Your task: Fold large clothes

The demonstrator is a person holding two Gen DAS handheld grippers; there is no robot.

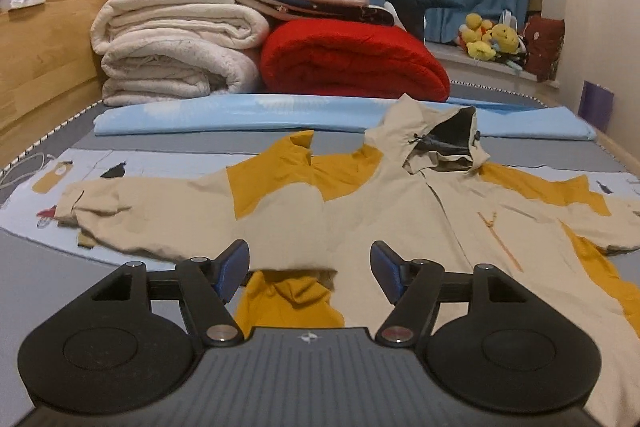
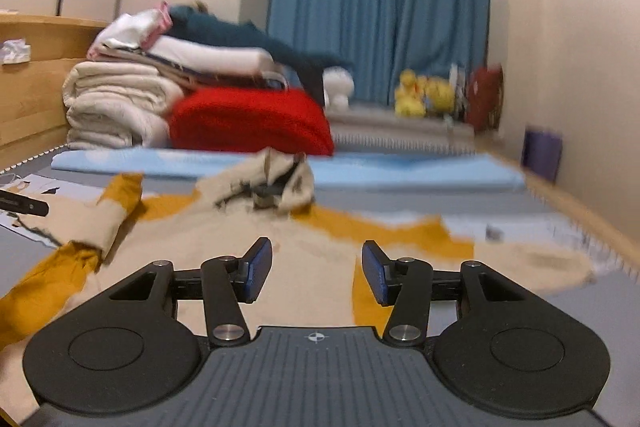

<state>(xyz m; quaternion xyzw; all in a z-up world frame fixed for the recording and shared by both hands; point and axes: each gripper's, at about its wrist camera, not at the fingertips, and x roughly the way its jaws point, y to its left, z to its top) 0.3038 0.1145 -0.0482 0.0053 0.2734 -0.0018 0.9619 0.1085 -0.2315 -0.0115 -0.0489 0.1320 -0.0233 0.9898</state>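
Bedroom, grey mattress [image 1: 36,291] with blue curtain behind. Jacket [image 1: 400,211], beige and mustard, lies flat just ahead of both grippers, hood [image 1: 448,143] at the far end, sleeves spread crosswise. Left gripper [image 1: 310,269]: jaws spread, nothing between the pads, hovering near the hem. Right gripper [image 2: 317,273]: likewise spread and empty, above the body panel. Folded blankets [image 1: 176,47] and red quilt [image 1: 352,59] sit well behind; nothing blocks either sleeve.
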